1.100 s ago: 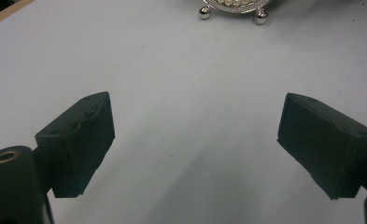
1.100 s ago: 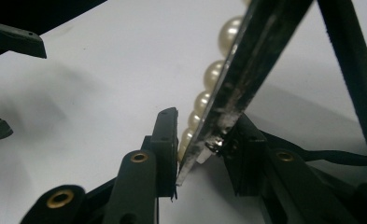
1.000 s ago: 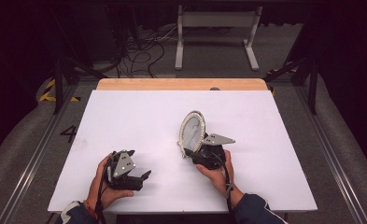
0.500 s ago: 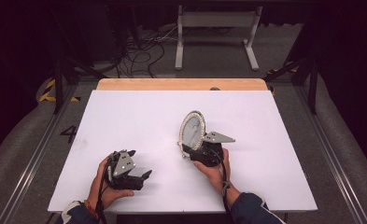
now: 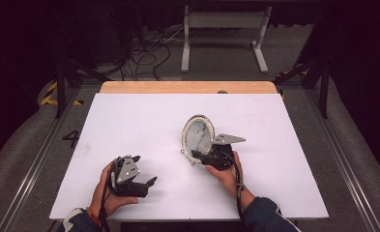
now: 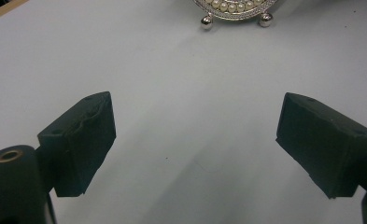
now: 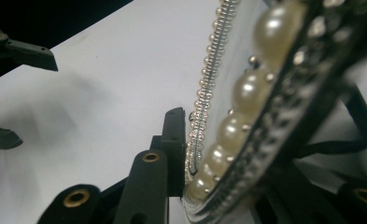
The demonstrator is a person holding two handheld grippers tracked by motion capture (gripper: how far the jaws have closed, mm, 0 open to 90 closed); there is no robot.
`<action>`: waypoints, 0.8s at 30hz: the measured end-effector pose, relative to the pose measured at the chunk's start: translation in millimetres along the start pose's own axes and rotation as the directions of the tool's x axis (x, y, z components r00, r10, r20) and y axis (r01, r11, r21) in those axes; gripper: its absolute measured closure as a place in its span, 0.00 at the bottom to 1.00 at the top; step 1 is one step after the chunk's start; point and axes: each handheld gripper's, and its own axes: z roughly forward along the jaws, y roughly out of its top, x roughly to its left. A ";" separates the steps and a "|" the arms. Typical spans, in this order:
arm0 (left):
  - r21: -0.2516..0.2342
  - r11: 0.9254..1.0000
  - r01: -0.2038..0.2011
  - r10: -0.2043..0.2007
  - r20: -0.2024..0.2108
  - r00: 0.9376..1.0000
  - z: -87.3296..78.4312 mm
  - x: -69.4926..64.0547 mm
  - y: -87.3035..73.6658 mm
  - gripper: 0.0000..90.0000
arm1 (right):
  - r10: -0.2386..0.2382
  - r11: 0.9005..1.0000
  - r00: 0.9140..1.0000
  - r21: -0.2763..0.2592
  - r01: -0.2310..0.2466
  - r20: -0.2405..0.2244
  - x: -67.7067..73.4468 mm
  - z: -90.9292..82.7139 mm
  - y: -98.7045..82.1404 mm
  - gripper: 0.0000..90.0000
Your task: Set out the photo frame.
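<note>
black grippers (image 5: 146,182), seemingly navy sleeves (image 5: 267,217)

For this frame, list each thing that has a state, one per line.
Oval picture frame: upright on the table, its pearl rim between the right gripper's jaws.
Right gripper: jaws just been closing, shut on the rim.
Left gripper: open, nothing between its jaws.
</note>
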 end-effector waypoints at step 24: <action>0.010 1.000 -0.011 0.011 0.000 1.000 -0.1 -1.1 0.3 0.13 | 0.009 0.999 1.000 0.033 -0.008 -0.009 -0.4 7.4 -5.6 0.88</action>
